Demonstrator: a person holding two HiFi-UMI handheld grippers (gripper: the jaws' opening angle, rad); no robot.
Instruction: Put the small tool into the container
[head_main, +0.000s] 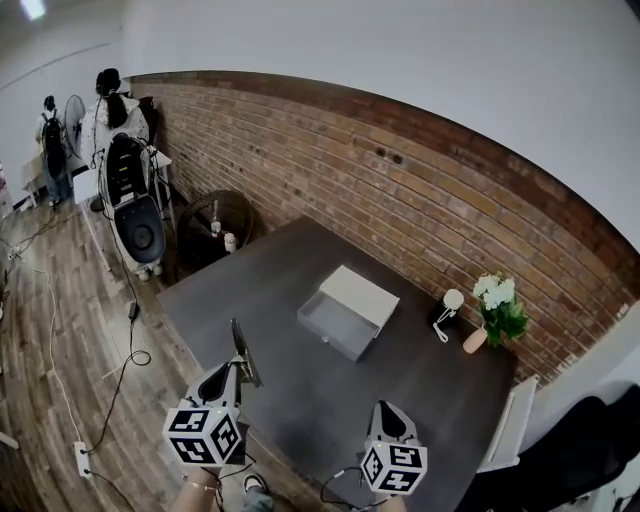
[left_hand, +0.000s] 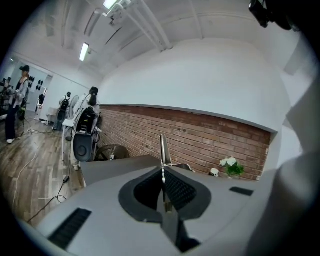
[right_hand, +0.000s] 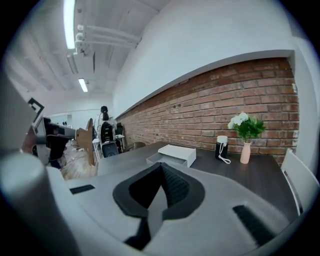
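A thin metal tool (head_main: 243, 350) sticks out past the tips of my left gripper (head_main: 235, 368), over the near left edge of the dark table (head_main: 260, 290). In the left gripper view the jaws are closed on its handle and the tool (left_hand: 162, 149) points up and forward from the left gripper (left_hand: 163, 172). The container, a white box with its drawer pulled open (head_main: 345, 310), sits mid-table, further in. My right gripper (head_main: 386, 412) hangs at the near edge, shut with nothing in it (right_hand: 161, 167). The container (right_hand: 172, 154) lies ahead of the right gripper.
A vase of white flowers (head_main: 497, 310) and a small black-and-white cup with a cord (head_main: 448, 310) stand by the brick wall at the table's right. A white chair (head_main: 510, 425) is at the right end. Cables, a round wicker object (head_main: 213, 225) and equipment lie to the left.
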